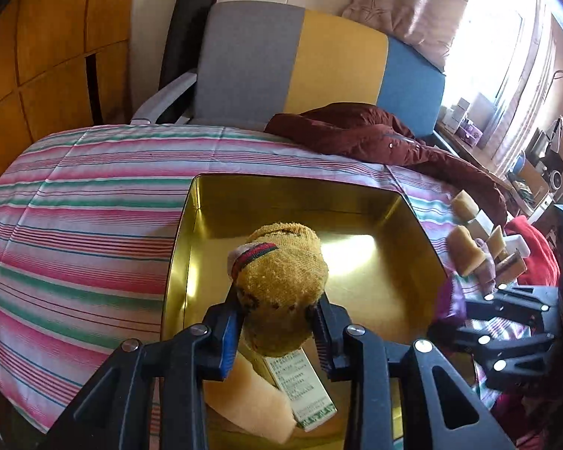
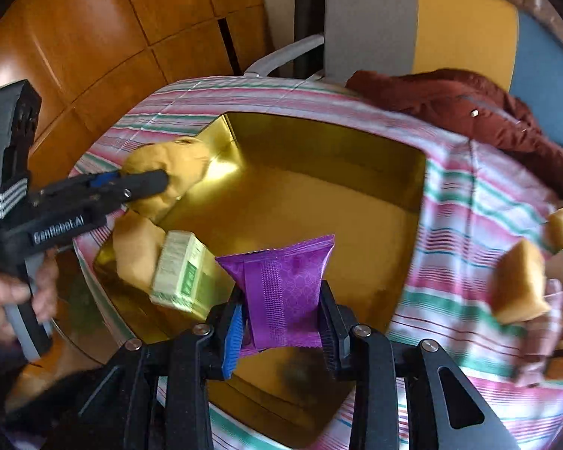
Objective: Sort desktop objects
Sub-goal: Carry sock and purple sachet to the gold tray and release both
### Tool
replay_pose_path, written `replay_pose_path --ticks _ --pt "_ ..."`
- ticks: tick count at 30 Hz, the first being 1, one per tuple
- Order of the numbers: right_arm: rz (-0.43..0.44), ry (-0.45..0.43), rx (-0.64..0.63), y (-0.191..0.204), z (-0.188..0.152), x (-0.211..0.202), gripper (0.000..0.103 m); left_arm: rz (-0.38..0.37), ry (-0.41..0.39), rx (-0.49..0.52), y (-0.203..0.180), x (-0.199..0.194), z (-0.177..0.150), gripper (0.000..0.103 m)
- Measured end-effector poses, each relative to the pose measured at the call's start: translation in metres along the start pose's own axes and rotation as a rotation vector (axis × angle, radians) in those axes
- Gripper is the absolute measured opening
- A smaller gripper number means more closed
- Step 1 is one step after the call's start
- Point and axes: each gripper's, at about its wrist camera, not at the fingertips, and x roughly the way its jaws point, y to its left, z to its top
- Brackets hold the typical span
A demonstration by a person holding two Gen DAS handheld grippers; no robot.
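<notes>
Both claws grip: sock (image 1: pixel 281 292) upright, packet (image 2: pixel 285 292) upright.

tan blocks (image 2: pixel 521 281) blurred, green box (image 2: pixel 182 273) smeared

Daylight floods in through the window (image 1: pixel 506 56), glaring off the gold tin (image 1: pixel 356 255); fisheye edges bend, the right side smeared.

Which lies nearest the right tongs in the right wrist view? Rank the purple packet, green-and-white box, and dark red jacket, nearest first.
1. purple packet: clamped in the right tongs.
2. green-and-white box: just left, inside the gold tin.
3. dark red jacket: far upper right, beyond the tin, on the striped cloth.
</notes>
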Motion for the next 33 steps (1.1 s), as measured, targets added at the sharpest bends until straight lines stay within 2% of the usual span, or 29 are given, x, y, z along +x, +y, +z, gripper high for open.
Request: replay_pose_path --ticks 1,3,7,14,16,21,29,33 --pt "0.011 0.002 0.020 0.006 0.004 0.005 0.051 0.012 0.003 -0.001 0.001 0.003 0.000 0.035" --pt "0.029 0.003 0.042 0.011 0.007 0.014 0.065 0.042 0.010 -0.006 0.005 0.006 0.001 0.035" --pt "0.082 -0.010 0.081 0.019 0.012 0.023 0.081 0.067 0.019 -0.056 0.019 0.008 0.000 0.038" --pt "0.095 0.006 0.098 0.024 0.003 0.023 0.085 0.042 0.050 -0.069 0.028 0.012 -0.003 0.045" --pt "0.091 -0.001 0.099 0.025 -0.001 0.019 0.088 0.039 0.041 -0.078 0.029 0.010 -0.002 0.051" --pt "0.066 -0.022 0.097 0.024 -0.009 0.009 0.089 0.044 0.012 -0.102 0.032 -0.002 -0.001 0.053" --pt "-0.010 -0.054 0.075 0.025 -0.014 0.001 0.095 0.140 -0.076 -0.086 0.019 -0.031 -0.011 0.053" --pt "-0.072 -0.071 0.058 0.027 -0.016 -0.002 0.097 0.119 -0.088 -0.127 0.020 -0.040 -0.015 0.052"
